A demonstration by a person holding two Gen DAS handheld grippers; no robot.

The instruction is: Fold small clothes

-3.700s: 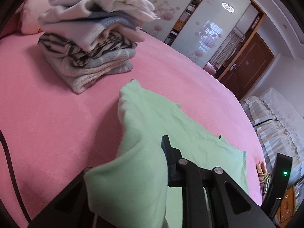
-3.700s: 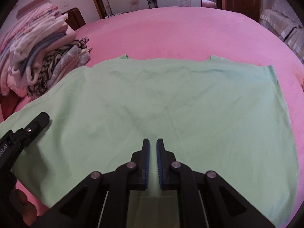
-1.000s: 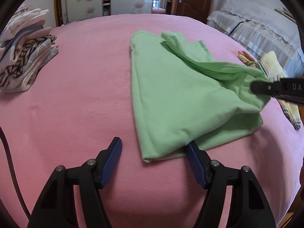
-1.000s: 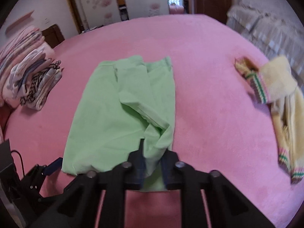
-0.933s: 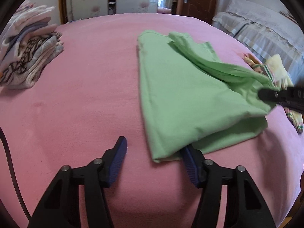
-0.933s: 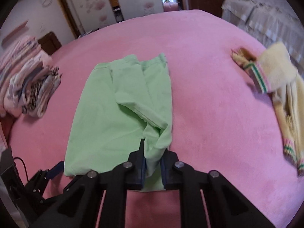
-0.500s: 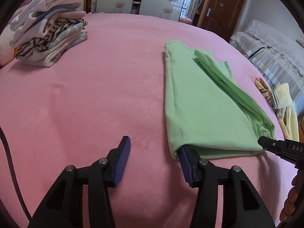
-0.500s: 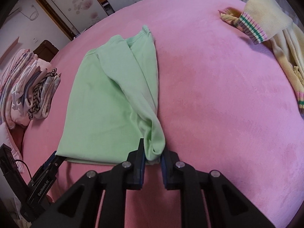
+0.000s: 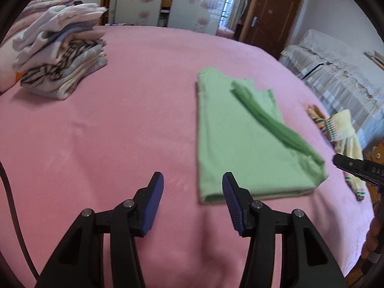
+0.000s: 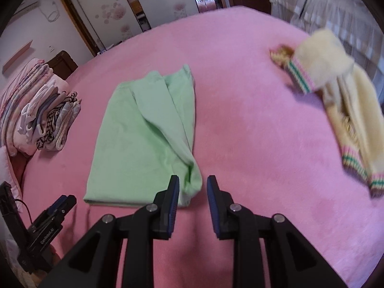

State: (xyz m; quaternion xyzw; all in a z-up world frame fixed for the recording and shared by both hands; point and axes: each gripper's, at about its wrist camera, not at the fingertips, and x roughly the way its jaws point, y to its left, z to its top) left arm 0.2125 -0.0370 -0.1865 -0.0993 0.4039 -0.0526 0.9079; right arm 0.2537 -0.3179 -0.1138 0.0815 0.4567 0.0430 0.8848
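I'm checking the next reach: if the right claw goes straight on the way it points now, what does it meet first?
The right claw, open, would likely meet the near corner of the green garment, which lies just ahead between its fingers. Depth is unclear.

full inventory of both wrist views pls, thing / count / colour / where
green garment: 1, light green, folded lengthwise, mid-bed, just ahead of both grippers
stack of folded clothes: 1 pile, white, grey and striped, far left of bed
yellow knit garment: 1, pale yellow with pink-green striped cuffs, unfolded, right side of bed
pink blanket: 1, pink, covers the bed
wooden door: 1, brown, back wall
covered sofa: 1, whitish cover, right of bed
left gripper: 1, black with blue pads, open, empty
right gripper: 1, black with blue pads, open, empty
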